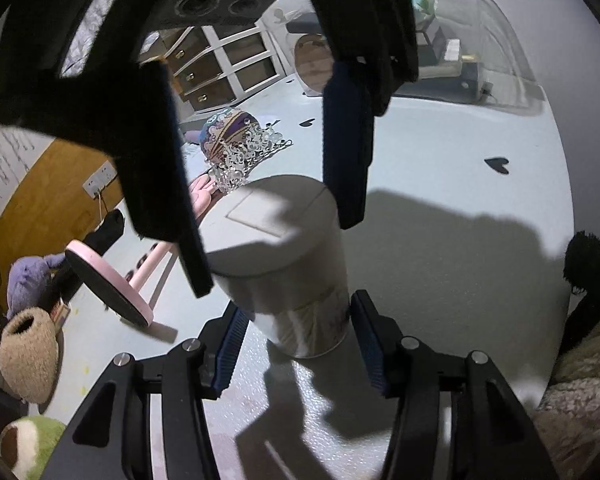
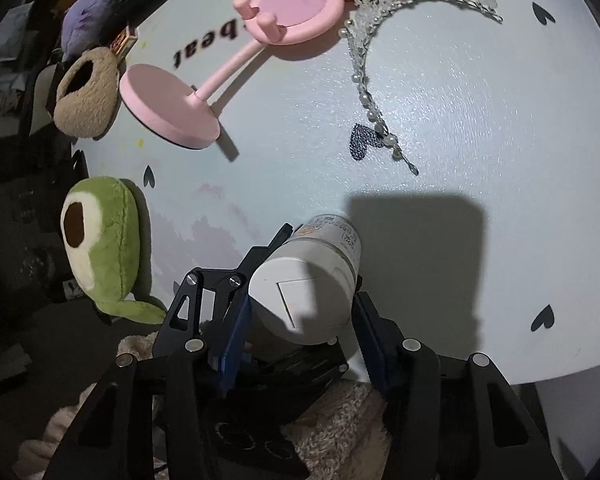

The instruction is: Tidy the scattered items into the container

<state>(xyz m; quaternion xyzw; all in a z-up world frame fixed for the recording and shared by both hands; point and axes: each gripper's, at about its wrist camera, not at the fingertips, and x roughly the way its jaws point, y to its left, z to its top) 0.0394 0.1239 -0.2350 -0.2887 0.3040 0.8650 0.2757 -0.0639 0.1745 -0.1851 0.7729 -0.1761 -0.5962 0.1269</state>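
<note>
While both claws flank it, white canister [image 1: 284, 256] upright, lid closed

Left tool [image 1: 300, 344] jaws open; right tool [image 2: 300, 344] open above.

Your canister [image 1: 284, 264] stands on the table [image 1: 440, 168] between your left fingers [image 1: 232, 344]. At ten o'clock lies the mirror stand [image 1: 112, 280]; at twelve, the beaded headpiece [image 1: 236, 140]; plush toys [image 1: 28, 356] at nine.

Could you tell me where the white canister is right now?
The white canister stands upright on the pale table, between the left gripper fingers, with the right gripper straddling its lid from above.
</note>
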